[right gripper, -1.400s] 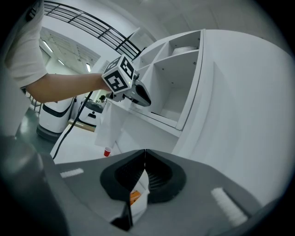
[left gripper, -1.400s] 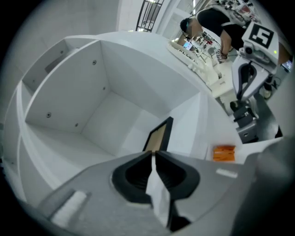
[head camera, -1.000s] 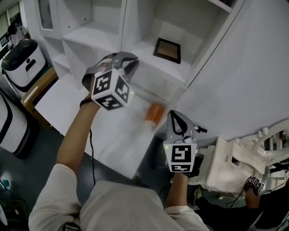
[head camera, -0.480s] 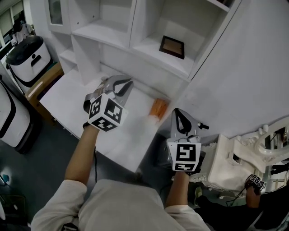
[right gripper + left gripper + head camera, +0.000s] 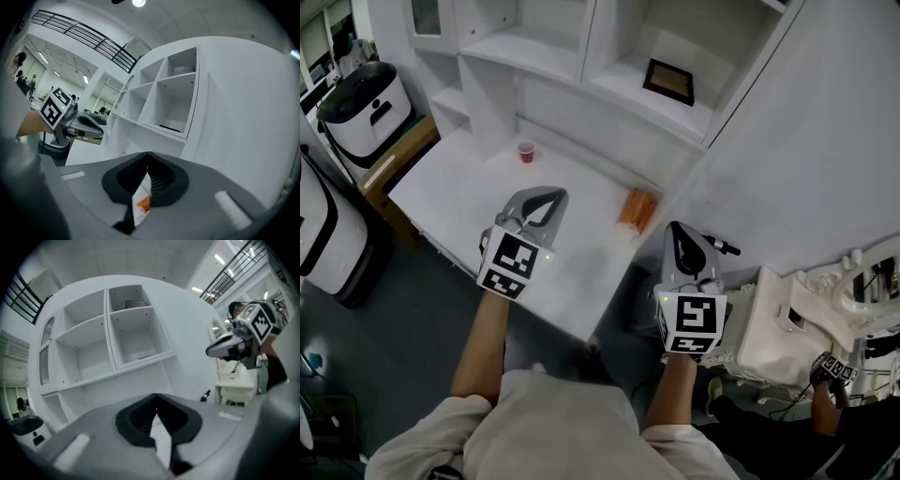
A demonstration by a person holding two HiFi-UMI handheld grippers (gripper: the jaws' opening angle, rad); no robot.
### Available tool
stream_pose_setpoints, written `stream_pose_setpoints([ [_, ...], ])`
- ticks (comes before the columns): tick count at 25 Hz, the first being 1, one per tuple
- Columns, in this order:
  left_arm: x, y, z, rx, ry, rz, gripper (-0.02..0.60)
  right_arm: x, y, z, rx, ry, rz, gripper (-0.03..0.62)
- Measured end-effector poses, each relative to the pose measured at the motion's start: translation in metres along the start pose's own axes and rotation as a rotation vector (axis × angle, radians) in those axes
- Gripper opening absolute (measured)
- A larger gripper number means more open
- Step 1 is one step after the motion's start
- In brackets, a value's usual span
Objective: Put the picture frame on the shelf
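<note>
Head view: dark-brown rectangular picture frame (image 5: 668,82) flat on a board of the white shelf unit (image 5: 623,94), in the right-hand compartment at upper right. Left gripper (image 5: 551,197) over the white counter (image 5: 469,192), tips toward the shelf. Right gripper (image 5: 678,230) off the counter's right edge, in front of the white side panel. Small red cup (image 5: 526,151) on the counter at the shelf's foot; orange packet (image 5: 637,210) at the counter's right edge, near the right gripper's tips but apart. Frame well apart from both grippers, above and beyond them.

Left gripper view: left gripper (image 5: 156,396) with fingers (image 5: 136,418) just been closing, now clenched tip to tip, nothing between. Frame only a thin dark sliver (image 5: 146,356) on the floor of the lower right compartment, above and far past the tips. Right gripper (image 5: 209,351) at right edge, pointing left.

Right gripper view: right gripper (image 5: 148,154) with fingers (image 5: 125,176) clenched, tips touching, nothing gripped. Orange-and-white patch visible through the slot behind the tips, beyond the fingers, not held. Frame a dark sliver (image 5: 169,127) in the lower compartment, above and well past the tips. Left gripper (image 5: 101,132) at left, beside the shelf front.
</note>
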State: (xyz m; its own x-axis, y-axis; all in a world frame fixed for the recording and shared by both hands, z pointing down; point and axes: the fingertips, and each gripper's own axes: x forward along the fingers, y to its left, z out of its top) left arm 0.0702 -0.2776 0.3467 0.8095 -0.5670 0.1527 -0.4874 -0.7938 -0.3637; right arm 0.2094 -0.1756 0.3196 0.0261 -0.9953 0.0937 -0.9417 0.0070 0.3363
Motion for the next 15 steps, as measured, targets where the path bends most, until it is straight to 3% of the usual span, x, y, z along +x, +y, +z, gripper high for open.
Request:
stream_pose_setpoints([
  [8,-0.047,-0.029,-0.018,-0.059,-0.023,-0.014,0.005,-0.038,0.024,-0.008,0.053,0.013,-0.034,0.008],
  [15,-0.090,-0.043,-0.018,-0.056,-0.048,-0.036,0.005,-0.071,0.052,-0.008,0.090,0.017,-0.054,0.008],
])
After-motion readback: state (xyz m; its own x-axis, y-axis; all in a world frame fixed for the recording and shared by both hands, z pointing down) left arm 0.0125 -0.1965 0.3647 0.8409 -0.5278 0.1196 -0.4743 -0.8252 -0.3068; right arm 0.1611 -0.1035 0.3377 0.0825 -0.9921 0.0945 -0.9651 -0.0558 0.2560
